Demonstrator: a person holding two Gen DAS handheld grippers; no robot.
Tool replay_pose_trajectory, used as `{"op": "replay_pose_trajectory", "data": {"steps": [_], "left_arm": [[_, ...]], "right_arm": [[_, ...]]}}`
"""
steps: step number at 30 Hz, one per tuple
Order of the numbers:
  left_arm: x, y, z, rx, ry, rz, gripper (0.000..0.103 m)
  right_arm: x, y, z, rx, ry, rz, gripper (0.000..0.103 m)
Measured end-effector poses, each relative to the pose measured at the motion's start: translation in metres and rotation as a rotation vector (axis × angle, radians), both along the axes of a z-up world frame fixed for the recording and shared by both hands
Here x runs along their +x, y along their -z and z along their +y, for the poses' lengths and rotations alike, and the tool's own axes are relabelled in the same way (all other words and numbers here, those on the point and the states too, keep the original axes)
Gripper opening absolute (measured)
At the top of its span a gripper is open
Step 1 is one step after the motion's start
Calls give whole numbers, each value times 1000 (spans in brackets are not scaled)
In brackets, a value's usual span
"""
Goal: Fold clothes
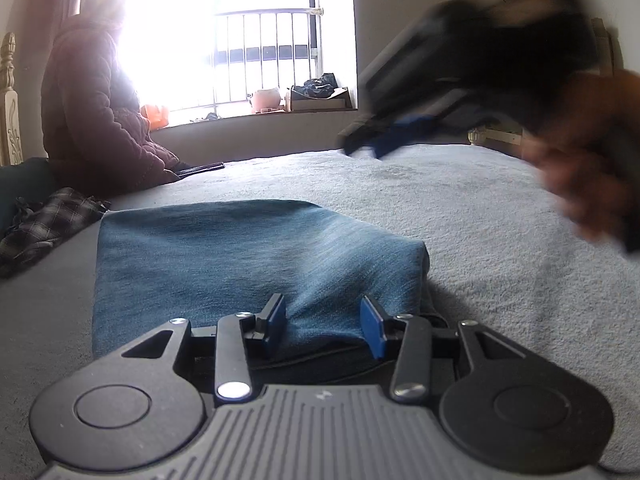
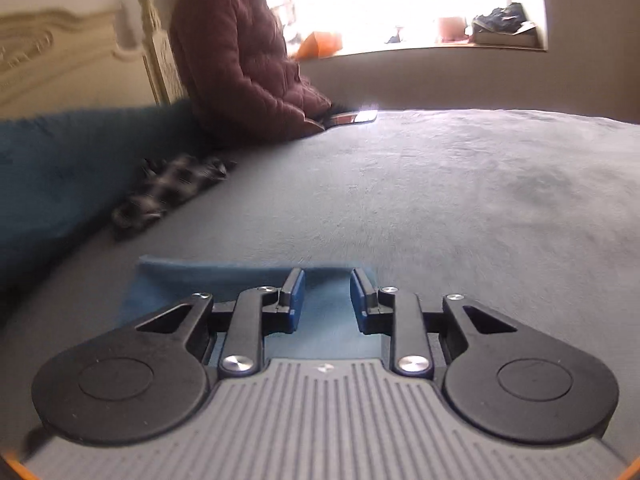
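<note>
A folded blue garment lies on the grey bedspread. My left gripper sits at its near edge. A raised ridge of the cloth fills the space between the blue pads, which press on it. My right gripper hangs blurred in the air over the bed's far right, held by a hand. In the right wrist view that gripper stands partly open with nothing between its fingers. The blue garment shows below and behind it.
A person in a maroon quilted jacket sits at the bed's far left, with a phone beside them. A plaid cloth and a teal blanket lie on the left. Beyond are a carved headboard and a bright window sill.
</note>
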State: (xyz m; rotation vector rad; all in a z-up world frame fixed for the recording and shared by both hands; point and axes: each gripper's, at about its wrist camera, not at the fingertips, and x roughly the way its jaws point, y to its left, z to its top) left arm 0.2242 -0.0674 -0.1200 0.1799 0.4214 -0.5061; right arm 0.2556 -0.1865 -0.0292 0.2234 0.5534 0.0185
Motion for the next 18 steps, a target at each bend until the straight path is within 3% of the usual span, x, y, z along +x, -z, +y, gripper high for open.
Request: {"op": "replay_pose_trajectory", "data": {"steps": [4, 7, 9, 12, 15, 18], "left_arm": [[0, -2, 0, 7, 14, 17, 43], [1, -9, 2, 15, 28, 22, 43], [-2, -21, 10, -11, 28, 18, 43], [-10, -45, 30, -73, 14, -58, 49], [-5, -48, 41, -7, -58, -77, 54], [21, -23, 63, -3, -120, 108, 55]], "right_arm": [[-24, 49, 12, -6, -2, 123, 24], [-25, 73, 11, 14, 25, 133, 26], [-24, 71, 10, 12, 26, 137, 26], [-25, 73, 8, 27, 35, 131, 26], [-26, 76, 7, 42, 44, 122, 26], [-30, 74, 7, 57, 49, 119, 26]]}}
